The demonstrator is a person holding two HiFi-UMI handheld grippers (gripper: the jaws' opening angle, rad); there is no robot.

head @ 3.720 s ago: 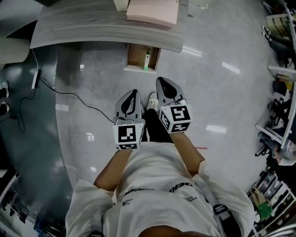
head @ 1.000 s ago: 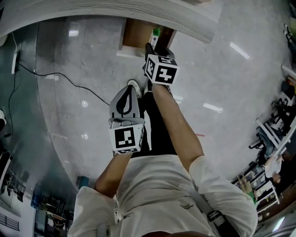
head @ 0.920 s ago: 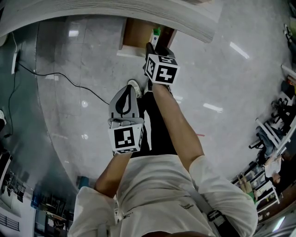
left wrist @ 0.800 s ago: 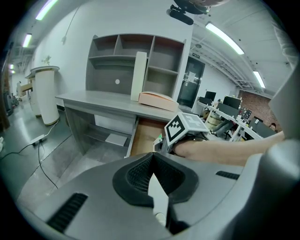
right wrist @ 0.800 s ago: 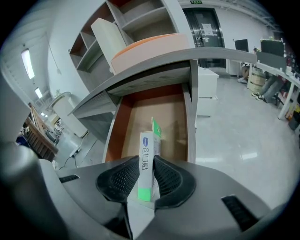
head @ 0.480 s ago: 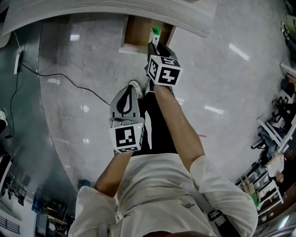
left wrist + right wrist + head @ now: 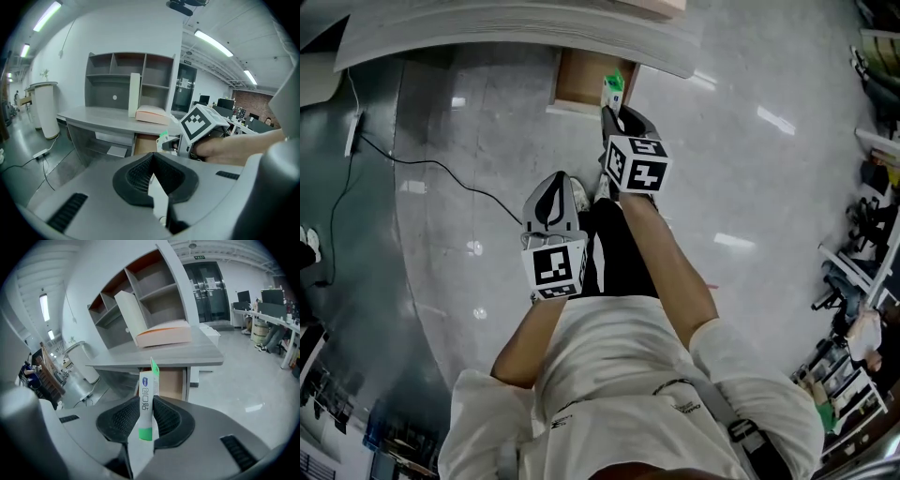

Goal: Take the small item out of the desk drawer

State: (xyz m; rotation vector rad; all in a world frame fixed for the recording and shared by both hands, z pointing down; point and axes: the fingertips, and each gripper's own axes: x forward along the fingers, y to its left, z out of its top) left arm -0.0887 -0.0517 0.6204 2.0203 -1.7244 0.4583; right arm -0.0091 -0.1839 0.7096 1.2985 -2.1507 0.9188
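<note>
At 12 o'clock, a curved grey surface [image 7: 487, 37], with an open wooden drawer [image 7: 581, 82] under its near edge. On top: pale pink box [image 7: 152, 114] lying flat, upright white panel [image 7: 134, 94] just beside, grey shelf unit [image 7: 129, 70] behind. Below, glossy grey floor [image 7: 478, 244], black cable [image 7: 441, 169] trailing toward 10 o'clock.

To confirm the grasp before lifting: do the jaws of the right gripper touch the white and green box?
Touching. The right gripper view shows the white and green box upright between the jaws of the right gripper, and both jaws press on its sides with no gap.
</note>
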